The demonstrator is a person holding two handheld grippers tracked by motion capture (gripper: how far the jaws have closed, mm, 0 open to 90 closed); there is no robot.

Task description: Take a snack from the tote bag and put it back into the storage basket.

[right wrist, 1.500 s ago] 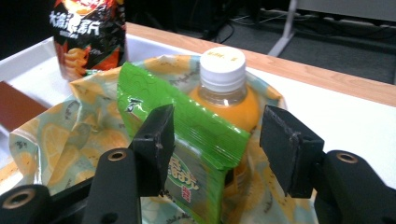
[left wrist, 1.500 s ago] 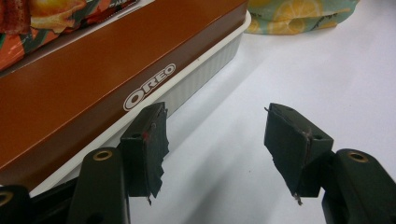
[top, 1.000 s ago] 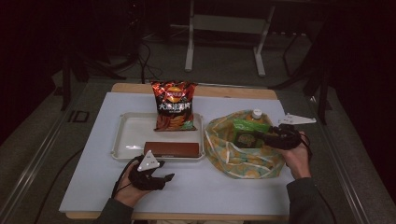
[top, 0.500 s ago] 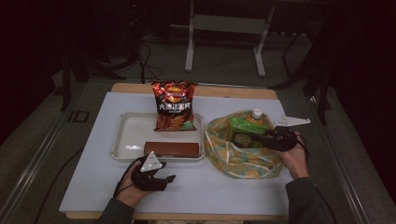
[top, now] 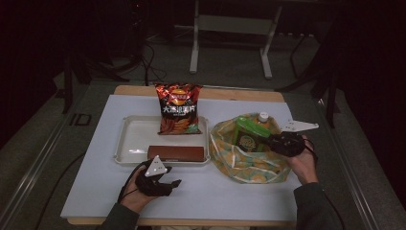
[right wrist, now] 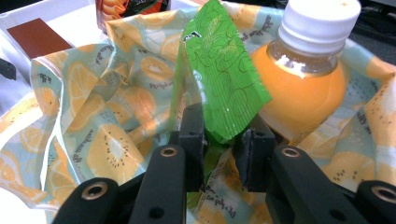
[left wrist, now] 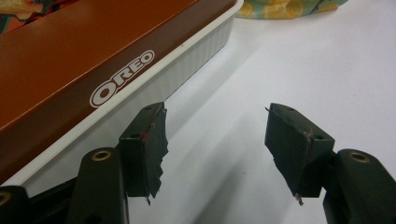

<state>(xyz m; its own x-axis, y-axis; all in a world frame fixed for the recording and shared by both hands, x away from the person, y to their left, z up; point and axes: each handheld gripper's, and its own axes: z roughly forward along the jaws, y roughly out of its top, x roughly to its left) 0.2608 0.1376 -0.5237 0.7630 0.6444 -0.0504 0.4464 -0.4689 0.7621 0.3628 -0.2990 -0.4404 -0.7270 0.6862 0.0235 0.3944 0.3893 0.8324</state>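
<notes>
A green snack packet (right wrist: 219, 79) stands in a fruit-print cloth bag (right wrist: 107, 116) beside an orange drink bottle (right wrist: 303, 88) with a white cap. My right gripper (right wrist: 219, 140) has just been closing, and its pads now press the packet's lower edge from both sides. From above, the right gripper (top: 273, 142) reaches into the bag (top: 249, 165) from the right, at the packet (top: 247, 138). My left gripper (left wrist: 215, 135) rests open on the white table with nothing between its fingers, next to the tray's (left wrist: 187, 70) front wall.
A white tray (top: 129, 139) holds a brown Oreo box (top: 175, 153) along its front and a red chips bag (top: 178, 108) standing at its back. The left gripper (top: 173, 177) sits just in front of the tray. The table's right edge lies close behind the right hand.
The right gripper's jaws have closed onto the green packet, which now shows taller above the bag's rim. The left hand and gripper have not moved.
</notes>
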